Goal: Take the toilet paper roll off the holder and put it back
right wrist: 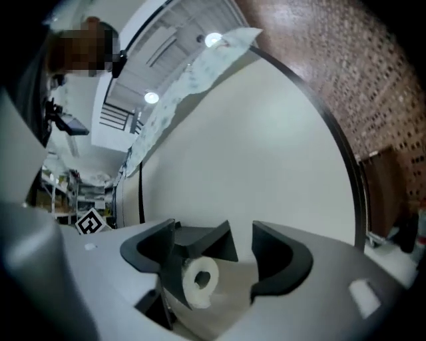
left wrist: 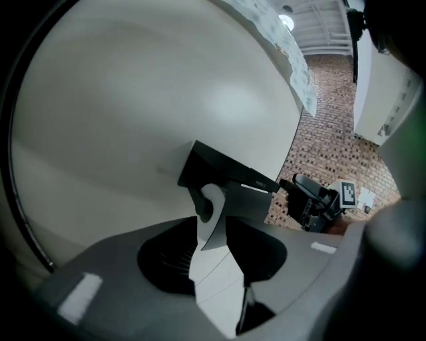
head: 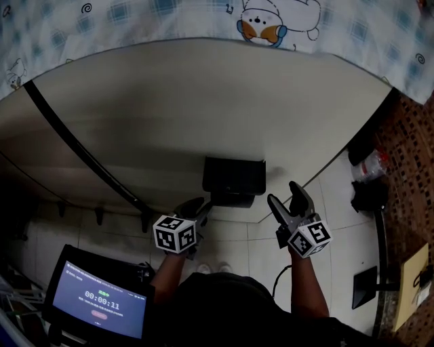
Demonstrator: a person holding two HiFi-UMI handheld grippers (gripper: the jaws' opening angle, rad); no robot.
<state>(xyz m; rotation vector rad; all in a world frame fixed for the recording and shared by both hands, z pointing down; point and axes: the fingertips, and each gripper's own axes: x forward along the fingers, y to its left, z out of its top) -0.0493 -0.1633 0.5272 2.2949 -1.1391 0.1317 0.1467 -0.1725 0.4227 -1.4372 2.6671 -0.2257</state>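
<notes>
A black holder (head: pixel 234 181) is fixed to the pale wall panel (head: pixel 203 101). The white toilet paper roll (right wrist: pixel 200 281) sits under the holder's cover (right wrist: pixel 200 241), end-on, with its core hole showing; it shows again in the left gripper view as roll (left wrist: pixel 212 203) below the holder (left wrist: pixel 226 174). The head view hides the roll. My right gripper (right wrist: pixel 216 256) is open, with the roll just ahead between its fingers, nearer the left one. My left gripper (left wrist: pixel 212 260) stands open by a narrow gap, in which a white strip shows; paper tail or background, I cannot tell.
A black bar (head: pixel 81 152) runs diagonally down the panel. A screen with a timer (head: pixel 102 301) stands at the lower left. Patterned cloth (head: pixel 203 17) hangs along the top. Brick-patterned floor (head: pixel 407 156), dark gear (head: pixel 369 193) and a cardboard box (head: pixel 410 284) lie at the right.
</notes>
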